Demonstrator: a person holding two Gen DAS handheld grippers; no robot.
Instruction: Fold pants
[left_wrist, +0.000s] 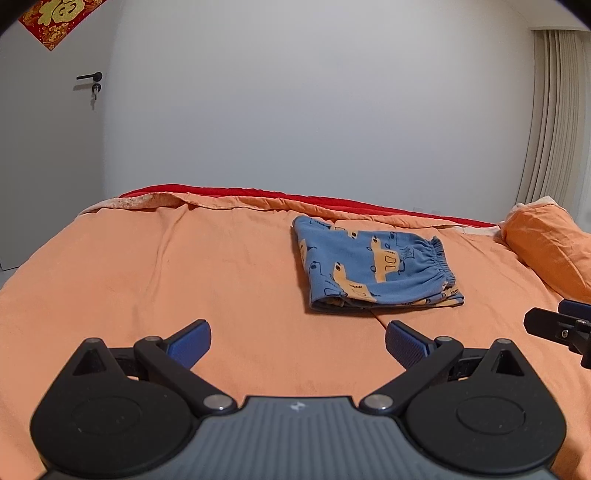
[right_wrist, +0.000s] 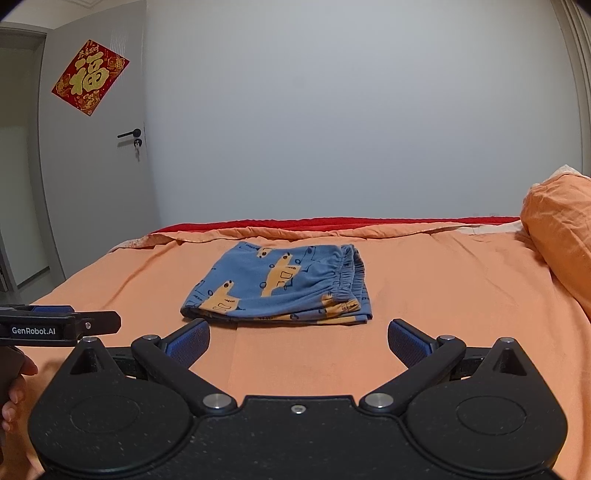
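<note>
Two grippers hover low over an orange bedspread, both empty and spread wide. The pants, blue with an orange car print, lie already folded into a compact stack on the bedspread, touching neither gripper.

Left wrist view: the left gripper sits at bottom centre, blue pads far apart; the pants appear right of centre, ahead and to the right of the jaws. The tip of the right gripper enters at the right edge.

Right wrist view: the right gripper fills the bottom; the pants lie at centre, almost straight ahead and slightly left, their near edge just beyond the jaws. The left gripper shows side-on at the lower left edge, with part of a hand below it.

The stack's long axis runs left to right across both frames, the gathered waistband at its right end and a fold at its left end. The right gripper appears the nearer of the two.

The folding looks finished or nearly so; any further fold would likely carry one short end toward the other.
</note>
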